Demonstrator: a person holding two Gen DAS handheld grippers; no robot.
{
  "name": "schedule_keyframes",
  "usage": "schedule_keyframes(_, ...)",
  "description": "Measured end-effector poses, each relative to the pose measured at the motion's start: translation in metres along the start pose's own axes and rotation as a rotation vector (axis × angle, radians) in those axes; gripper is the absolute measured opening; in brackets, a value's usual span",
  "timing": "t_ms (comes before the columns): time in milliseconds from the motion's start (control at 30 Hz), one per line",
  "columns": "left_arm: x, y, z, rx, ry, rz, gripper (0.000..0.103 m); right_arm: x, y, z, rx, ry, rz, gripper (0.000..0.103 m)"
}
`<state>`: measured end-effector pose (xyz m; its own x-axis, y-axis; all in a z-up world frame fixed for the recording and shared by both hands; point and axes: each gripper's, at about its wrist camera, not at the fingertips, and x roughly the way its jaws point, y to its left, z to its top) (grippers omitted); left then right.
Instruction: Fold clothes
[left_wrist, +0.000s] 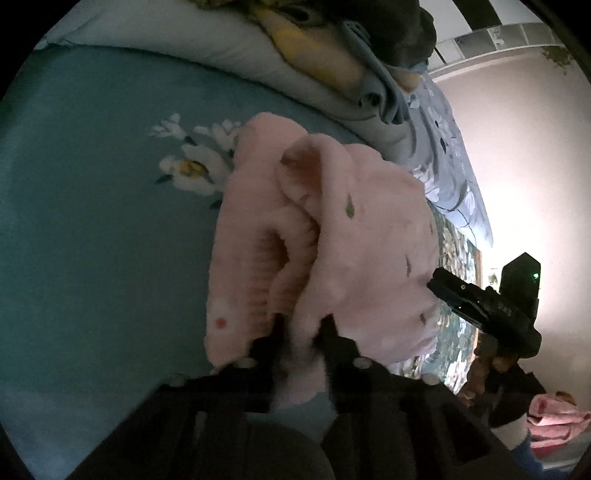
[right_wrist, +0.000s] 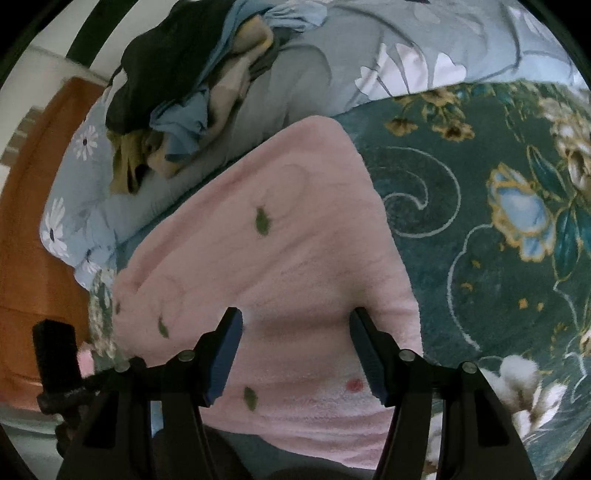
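Note:
A pink fleece garment (left_wrist: 354, 236) with small green leaf marks lies bunched on the bed, its ribbed cuff (left_wrist: 280, 258) curled open. My left gripper (left_wrist: 299, 338) is shut on a fold of it at the near edge. In the right wrist view the same garment (right_wrist: 295, 229) spreads out smooth under my right gripper (right_wrist: 297, 321), whose jaws stand wide apart over the fabric. From the left wrist view the right gripper (left_wrist: 441, 288) touches the garment's right edge, held by a hand.
The bed has a teal sheet (left_wrist: 92, 240) with white flowers and a dark green floral blanket (right_wrist: 480, 192). A pile of mixed clothes (right_wrist: 177, 92) sits on a blue-grey quilt (right_wrist: 303, 74) behind. An orange wooden cabinet (right_wrist: 33, 221) stands at left. More pink cloth (left_wrist: 554, 417) lies at lower right.

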<state>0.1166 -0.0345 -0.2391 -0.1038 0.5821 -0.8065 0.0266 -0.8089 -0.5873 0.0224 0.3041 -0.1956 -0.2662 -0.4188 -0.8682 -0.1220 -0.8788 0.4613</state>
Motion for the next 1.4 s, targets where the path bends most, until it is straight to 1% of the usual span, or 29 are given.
schedule_keyframes(33, 0.0, -0.001, -0.001, 0.02, -0.005, 0.048, 0.067, -0.001, 0.001, 0.0, -0.008, 0.0, -0.003, 0.062)
schedule_keyframes(67, -0.001, -0.001, -0.001, 0.045, -0.013, 0.101, 0.068, -0.001, 0.0, 0.0, -0.01, 0.001, -0.001, 0.062)
schedule_keyframes(100, 0.0, -0.001, -0.002, 0.063, -0.014, 0.127, 0.069, -0.001, -0.001, 0.0, -0.007, 0.001, 0.003, 0.062)
schedule_keyframes(133, 0.003, 0.0, -0.002, 0.065, -0.005, 0.122, 0.069, -0.001, -0.002, 0.0, -0.005, 0.002, 0.005, 0.062)
schedule_keyframes(167, 0.007, 0.002, -0.002, 0.055, 0.005, 0.102, 0.069, -0.001, -0.003, 0.0, -0.001, 0.001, 0.006, 0.062)
schedule_keyframes(300, 0.017, 0.009, -0.002, 0.012, 0.027, 0.0, 0.066, -0.001, -0.005, -0.002, 0.007, -0.002, 0.012, 0.062)
schedule_keyframes(333, 0.017, 0.01, -0.002, 0.006, 0.023, -0.028, 0.06, -0.002, -0.006, -0.002, 0.009, -0.002, 0.014, 0.062)
schedule_keyframes(367, 0.017, 0.01, -0.003, 0.001, 0.021, -0.037, 0.055, -0.003, -0.007, -0.002, 0.012, -0.003, 0.017, 0.062)
schedule_keyframes(400, 0.017, 0.009, -0.003, -0.001, 0.021, -0.033, 0.048, -0.004, -0.008, -0.002, 0.015, -0.004, 0.02, 0.062)
schedule_keyframes(433, 0.016, 0.008, -0.002, -0.001, 0.015, -0.037, 0.038, -0.005, -0.009, -0.002, 0.018, -0.005, 0.022, 0.062)
schedule_keyframes(500, 0.011, 0.003, 0.0, 0.004, -0.005, -0.053, 0.026, -0.007, -0.011, -0.002, 0.024, -0.007, 0.028, 0.062)
schedule_keyframes(533, 0.008, 0.0, 0.001, 0.006, -0.015, -0.062, 0.017, -0.008, -0.012, -0.002, 0.027, -0.009, 0.031, 0.062)
schedule_keyframes(633, -0.016, -0.013, 0.011, 0.047, -0.084, -0.09, 0.015, -0.016, -0.014, -0.001, 0.035, -0.023, 0.045, 0.062)
schedule_keyframes(733, -0.043, -0.026, 0.022, 0.093, -0.159, -0.118, 0.013, -0.032, -0.014, 0.002, 0.027, -0.061, 0.071, 0.062)
schedule_keyframes(800, -0.061, -0.035, 0.03, 0.123, -0.209, -0.137, 0.008, -0.042, -0.014, 0.005, 0.01, -0.09, 0.088, 0.062)
schedule_keyframes(833, -0.062, -0.03, 0.031, 0.116, -0.213, -0.129, 0.008, -0.045, -0.016, 0.006, 0.002, -0.1, 0.09, 0.067)
schedule_keyframes(900, -0.053, -0.008, 0.03, 0.07, -0.192, -0.086, 0.008, -0.044, -0.023, 0.007, 0.0, -0.102, 0.087, 0.077)
schedule_keyframes(1000, -0.026, 0.026, 0.024, -0.04, -0.135, -0.034, 0.005, -0.029, -0.042, 0.003, 0.049, -0.064, 0.084, 0.077)
schedule_keyframes(1033, -0.02, 0.035, 0.021, -0.076, -0.127, -0.046, 0.005, -0.024, -0.048, 0.001, 0.065, -0.053, 0.087, 0.077)
schedule_keyframes(1067, -0.019, 0.039, 0.02, -0.097, -0.137, -0.071, 0.005, -0.021, -0.052, 0.0, 0.076, -0.046, 0.091, 0.077)
schedule_keyframes(1100, -0.02, 0.04, 0.02, -0.108, -0.154, -0.092, 0.007, -0.019, -0.055, -0.001, 0.081, -0.044, 0.097, 0.077)
schedule_keyframes(1167, -0.02, 0.039, 0.023, -0.121, -0.176, -0.132, 0.02, -0.014, -0.061, 0.0, 0.086, -0.035, 0.112, 0.077)
schedule_keyframes(1233, -0.019, 0.034, 0.032, -0.106, -0.174, -0.165, 0.057, -0.008, -0.067, 0.002, 0.096, -0.025, 0.129, 0.077)
schedule_keyframes(1267, -0.018, 0.031, 0.038, -0.093, -0.173, -0.183, 0.063, -0.006, -0.069, 0.003, 0.104, -0.023, 0.134, 0.077)
schedule_keyframes(1300, -0.015, 0.029, 0.042, -0.082, -0.168, -0.196, 0.066, -0.004, -0.072, 0.005, 0.112, -0.022, 0.14, 0.077)
schedule_keyframes(1400, -0.002, 0.027, 0.053, -0.075, -0.133, -0.227, 0.067, 0.002, -0.075, 0.007, 0.123, -0.021, 0.156, 0.078)
